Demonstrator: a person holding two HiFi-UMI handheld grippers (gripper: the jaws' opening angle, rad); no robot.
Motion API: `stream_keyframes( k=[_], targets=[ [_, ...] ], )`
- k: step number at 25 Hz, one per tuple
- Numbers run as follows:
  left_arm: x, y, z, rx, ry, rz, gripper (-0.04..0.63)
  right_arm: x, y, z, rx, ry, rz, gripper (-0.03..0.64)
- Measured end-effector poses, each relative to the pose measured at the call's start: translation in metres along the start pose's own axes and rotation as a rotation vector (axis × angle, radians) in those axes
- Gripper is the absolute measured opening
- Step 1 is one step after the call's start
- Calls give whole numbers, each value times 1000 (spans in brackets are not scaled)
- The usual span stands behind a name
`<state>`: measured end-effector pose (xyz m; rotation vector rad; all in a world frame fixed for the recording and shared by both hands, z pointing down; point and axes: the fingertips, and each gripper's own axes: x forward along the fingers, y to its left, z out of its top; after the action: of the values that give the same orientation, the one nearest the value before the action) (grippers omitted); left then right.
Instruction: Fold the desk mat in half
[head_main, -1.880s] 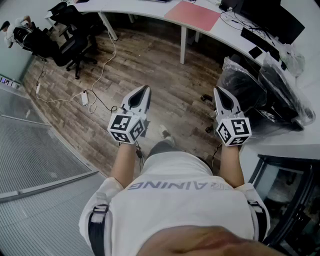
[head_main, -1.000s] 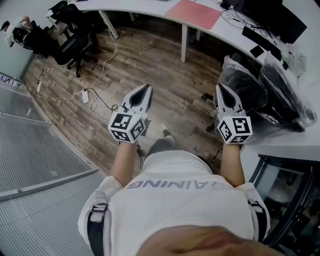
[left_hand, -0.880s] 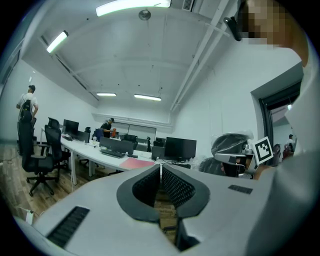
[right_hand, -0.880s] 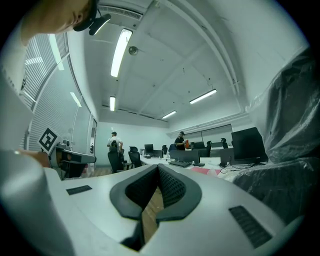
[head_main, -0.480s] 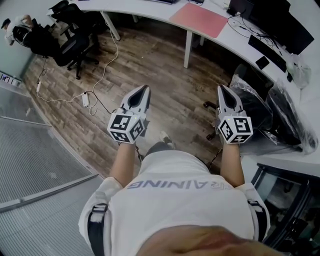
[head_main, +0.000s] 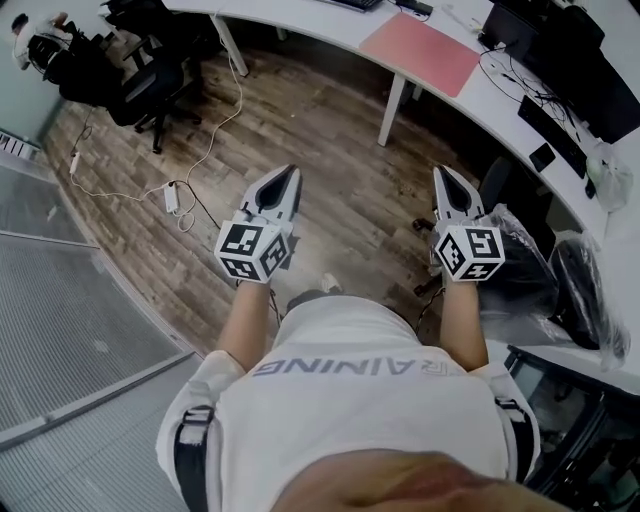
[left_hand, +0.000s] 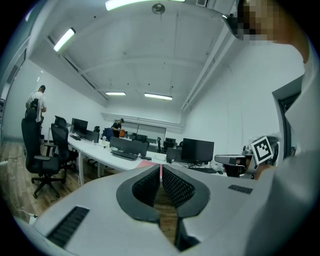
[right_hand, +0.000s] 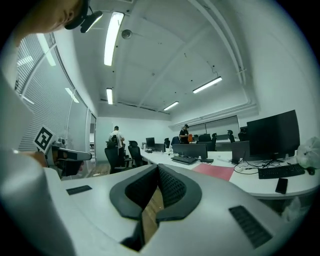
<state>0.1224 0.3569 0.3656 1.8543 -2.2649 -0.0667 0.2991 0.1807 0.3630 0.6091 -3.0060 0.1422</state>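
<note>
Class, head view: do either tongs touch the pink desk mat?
No, left tongs and right tongs hang over the wooden floor, apart from the desk mat.

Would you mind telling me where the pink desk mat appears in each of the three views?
Head view: the pink desk mat lies top right of centre, on the long white desk.
Left gripper view: a thin strip of the desk mat just above the jaw tips, on that desk.
Right gripper view: the desk mat right of the jaws, on that desk.
Shared landmark: the long white desk.
</note>
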Motion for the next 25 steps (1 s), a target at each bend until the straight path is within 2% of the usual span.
stream_keyframes(
  k=[6,14,19,25],
  targets=[
    [-1,57,5,-14,-4,48,38,61,33,1,4,17,62,23],
    [-19,101,-4,-104,-12,107,38,119,69,-2,21,70,171,23],
    [-29,132,-2,-100,-30,162,38,157,90,-3,18,97,225,23],
    [-19,162,-2,-109,-28,216,38,206,92,1,29,101,260,23]
  ],
)
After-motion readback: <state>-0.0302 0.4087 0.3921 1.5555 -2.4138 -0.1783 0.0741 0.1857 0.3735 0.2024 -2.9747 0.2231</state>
